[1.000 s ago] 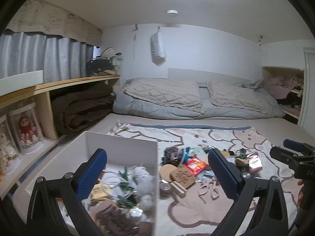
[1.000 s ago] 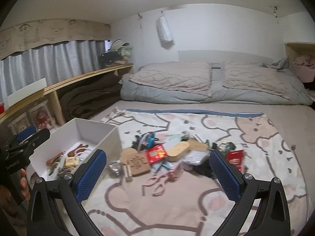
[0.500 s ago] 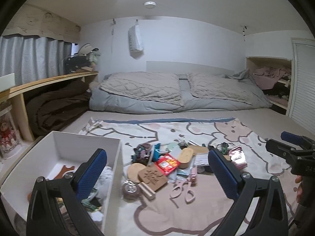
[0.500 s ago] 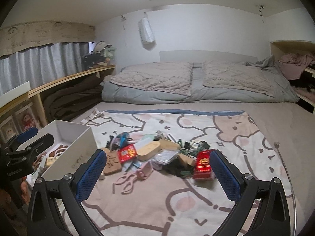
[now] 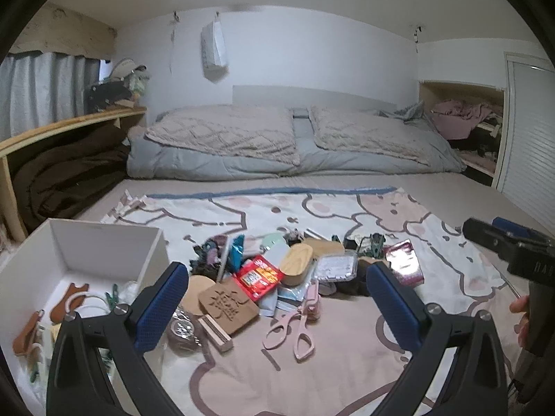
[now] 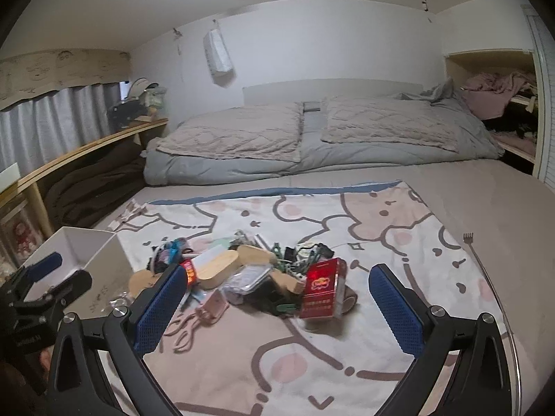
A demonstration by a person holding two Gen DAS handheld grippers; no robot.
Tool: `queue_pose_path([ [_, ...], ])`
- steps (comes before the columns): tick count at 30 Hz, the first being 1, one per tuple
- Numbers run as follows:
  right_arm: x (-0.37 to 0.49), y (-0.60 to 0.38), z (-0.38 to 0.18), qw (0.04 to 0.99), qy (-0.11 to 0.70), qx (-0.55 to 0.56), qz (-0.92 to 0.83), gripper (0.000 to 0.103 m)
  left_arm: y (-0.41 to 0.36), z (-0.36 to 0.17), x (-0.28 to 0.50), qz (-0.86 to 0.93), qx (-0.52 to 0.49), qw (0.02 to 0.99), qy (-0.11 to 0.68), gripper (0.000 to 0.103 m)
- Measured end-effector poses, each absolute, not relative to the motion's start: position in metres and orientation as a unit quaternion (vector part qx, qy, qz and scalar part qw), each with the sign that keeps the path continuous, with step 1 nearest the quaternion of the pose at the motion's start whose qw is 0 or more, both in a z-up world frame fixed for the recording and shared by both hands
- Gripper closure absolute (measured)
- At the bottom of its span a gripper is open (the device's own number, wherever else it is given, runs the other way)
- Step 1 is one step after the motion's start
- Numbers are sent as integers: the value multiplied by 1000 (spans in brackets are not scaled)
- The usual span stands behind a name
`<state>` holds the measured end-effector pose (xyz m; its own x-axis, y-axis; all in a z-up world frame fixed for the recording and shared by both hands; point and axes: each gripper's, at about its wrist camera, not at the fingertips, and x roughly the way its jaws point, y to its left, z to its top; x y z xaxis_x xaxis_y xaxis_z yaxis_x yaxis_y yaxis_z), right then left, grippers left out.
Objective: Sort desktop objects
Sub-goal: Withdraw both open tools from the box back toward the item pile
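Observation:
A pile of small objects lies on a cartoon-print blanket [image 5: 347, 364]: pink scissors [image 5: 295, 326], a carved wooden tag [image 5: 229, 306], a red snack packet [image 5: 258, 275], an oval wooden box [image 5: 295, 267] and a red box [image 6: 324, 289]. A white storage box [image 5: 104, 242] at the left holds several small items. My left gripper [image 5: 277, 312] is open and empty, above the scissors. My right gripper [image 6: 277, 308] is open and empty, in front of the pile near the red box.
A bed with grey quilts [image 5: 295, 138] fills the back. A wooden shelf [image 5: 69, 121] with dark bedding runs along the left. A thin metal back-scratcher [image 6: 485, 270] lies at the blanket's right edge. A closet nook [image 5: 468, 124] is at the far right.
My left gripper has swung right, from above the white box to above the pile. My right gripper has also moved right, so the pile and red box sit nearer its centre.

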<state>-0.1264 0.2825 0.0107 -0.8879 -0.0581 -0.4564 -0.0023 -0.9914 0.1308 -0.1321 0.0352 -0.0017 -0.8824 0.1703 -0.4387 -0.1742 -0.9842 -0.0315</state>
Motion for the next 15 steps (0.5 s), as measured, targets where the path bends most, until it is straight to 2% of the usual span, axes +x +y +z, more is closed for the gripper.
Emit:
queue_pose_path([
  [15, -177, 298, -38, -36, -43, 288, -956, 0, 60, -71, -176, 945, -308, 104, 21, 0],
])
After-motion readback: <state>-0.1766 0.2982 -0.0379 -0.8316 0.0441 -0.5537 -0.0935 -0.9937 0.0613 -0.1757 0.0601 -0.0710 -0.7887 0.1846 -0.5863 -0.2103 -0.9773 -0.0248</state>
